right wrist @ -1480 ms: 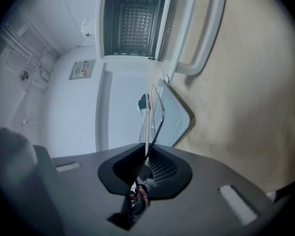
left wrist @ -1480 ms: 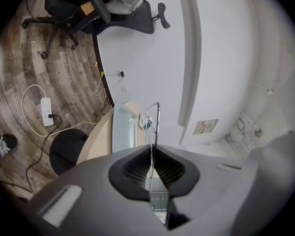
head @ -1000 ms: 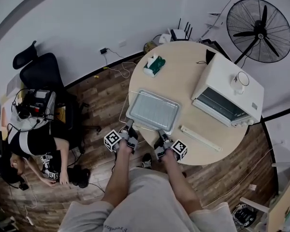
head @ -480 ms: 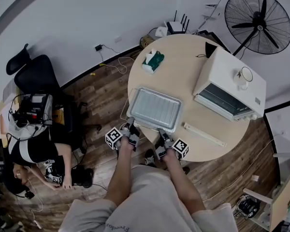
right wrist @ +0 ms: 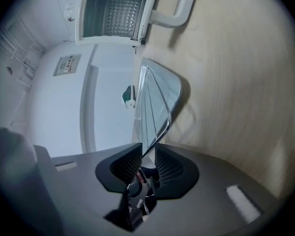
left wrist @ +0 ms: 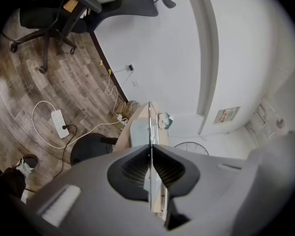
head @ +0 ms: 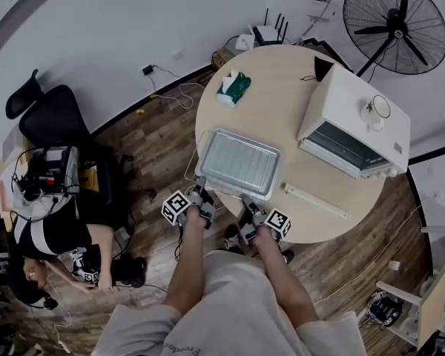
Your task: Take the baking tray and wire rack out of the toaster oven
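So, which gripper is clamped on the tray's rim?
The left gripper: its jaws are shut on the baking tray rim. The right gripper has the rim between its jaws, but they are opening.

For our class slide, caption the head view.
The baking tray lies on the round table beside the open toaster oven, left gripper clamped on its edge.

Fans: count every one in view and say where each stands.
1. The fan stands past the table's far right edge, behind the oven. The left gripper view shows the same one, small. More could be out of frame.
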`<state>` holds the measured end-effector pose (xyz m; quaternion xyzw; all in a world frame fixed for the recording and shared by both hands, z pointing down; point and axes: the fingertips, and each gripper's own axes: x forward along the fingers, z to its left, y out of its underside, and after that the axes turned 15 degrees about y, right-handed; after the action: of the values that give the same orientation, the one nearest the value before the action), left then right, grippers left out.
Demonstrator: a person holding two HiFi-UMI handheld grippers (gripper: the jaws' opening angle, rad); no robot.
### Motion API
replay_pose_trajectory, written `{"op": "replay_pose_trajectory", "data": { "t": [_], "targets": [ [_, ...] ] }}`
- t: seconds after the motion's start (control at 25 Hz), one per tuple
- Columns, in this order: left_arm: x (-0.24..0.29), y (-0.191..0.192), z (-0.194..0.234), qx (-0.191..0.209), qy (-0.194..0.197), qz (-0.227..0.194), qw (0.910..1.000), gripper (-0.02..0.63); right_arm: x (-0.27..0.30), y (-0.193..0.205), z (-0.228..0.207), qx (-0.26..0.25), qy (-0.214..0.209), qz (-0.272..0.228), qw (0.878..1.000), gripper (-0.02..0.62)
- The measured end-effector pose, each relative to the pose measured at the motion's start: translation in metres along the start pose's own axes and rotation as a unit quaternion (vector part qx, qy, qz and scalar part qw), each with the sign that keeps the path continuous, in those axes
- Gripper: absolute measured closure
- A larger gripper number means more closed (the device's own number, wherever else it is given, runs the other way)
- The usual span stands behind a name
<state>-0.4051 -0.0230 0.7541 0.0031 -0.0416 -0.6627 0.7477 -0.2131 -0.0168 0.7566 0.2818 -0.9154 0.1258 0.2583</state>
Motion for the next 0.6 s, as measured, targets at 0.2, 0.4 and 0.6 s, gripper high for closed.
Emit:
{"op": "replay_pose_trajectory", "data": {
  "t": [0.2,0.4,0.6],
  "targets": [
    [0.0046,0.0002,-0.0001,0.001,0.001,0.0,1.0,0.541,0.0,0.0044,-0.0029,0.013,-0.005,0.011,1.0,0.522],
    [0.0089,0.0045,0.0052,-0.001,-0.008,0.011,0.9999,0.542,0.0008,0.001,-0.0008,0.026,-0.011,0.007,1.0,0.578],
    [0.01,0.0082,0.0049,-0.009,-0.002,0.019,0.9998,0.535,0.0022,-0.0002,-0.007,0.03,0.001,0.005,1.0,0.578]
  ]
}}
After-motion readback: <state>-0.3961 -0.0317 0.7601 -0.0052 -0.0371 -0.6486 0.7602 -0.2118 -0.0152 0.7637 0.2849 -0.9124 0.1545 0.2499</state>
